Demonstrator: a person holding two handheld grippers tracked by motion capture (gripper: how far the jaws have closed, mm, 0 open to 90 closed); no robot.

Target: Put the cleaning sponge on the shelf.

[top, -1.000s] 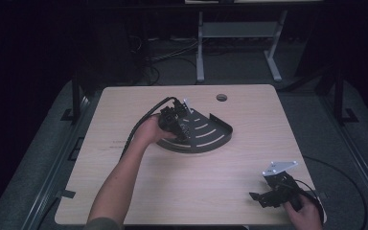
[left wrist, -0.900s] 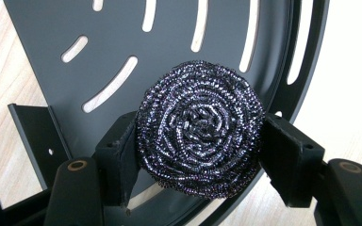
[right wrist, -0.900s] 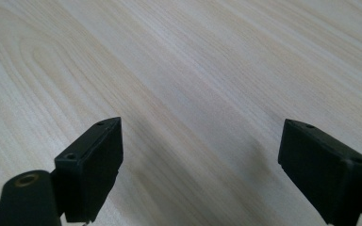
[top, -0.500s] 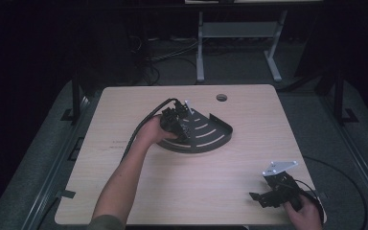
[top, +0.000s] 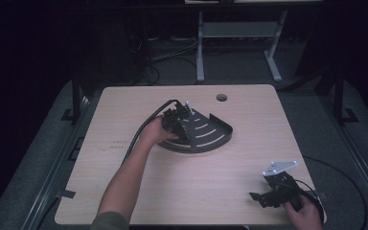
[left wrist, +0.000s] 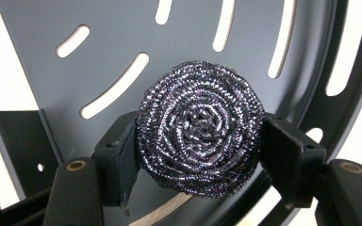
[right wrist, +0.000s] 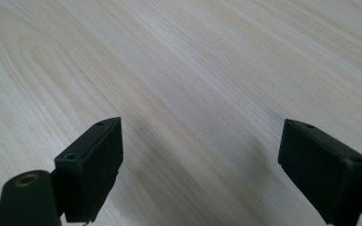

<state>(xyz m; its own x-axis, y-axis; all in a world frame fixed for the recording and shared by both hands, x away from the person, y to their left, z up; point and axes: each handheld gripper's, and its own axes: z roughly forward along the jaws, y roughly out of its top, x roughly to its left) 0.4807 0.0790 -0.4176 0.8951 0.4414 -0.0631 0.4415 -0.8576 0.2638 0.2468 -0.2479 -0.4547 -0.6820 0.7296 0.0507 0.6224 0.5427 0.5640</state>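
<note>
The left hand-held gripper (left wrist: 195, 160) clamps a steel scourer (left wrist: 199, 141) over the slotted tray (left wrist: 99, 42); a loose squeeze could drop it. The right hand-held gripper (right wrist: 200, 165) rests open on the counter (right wrist: 179, 61).

Both grippers (top: 179, 117) (top: 263, 196) are showing black bodies, 2 blocky black jaws and brass-ringed screws; right one's wearing a grey 3-cornered plate, left trailing a black cable, olive sleeve peeking in.

Dim, dark-edged high view; sharp, bright close-ups.
</note>
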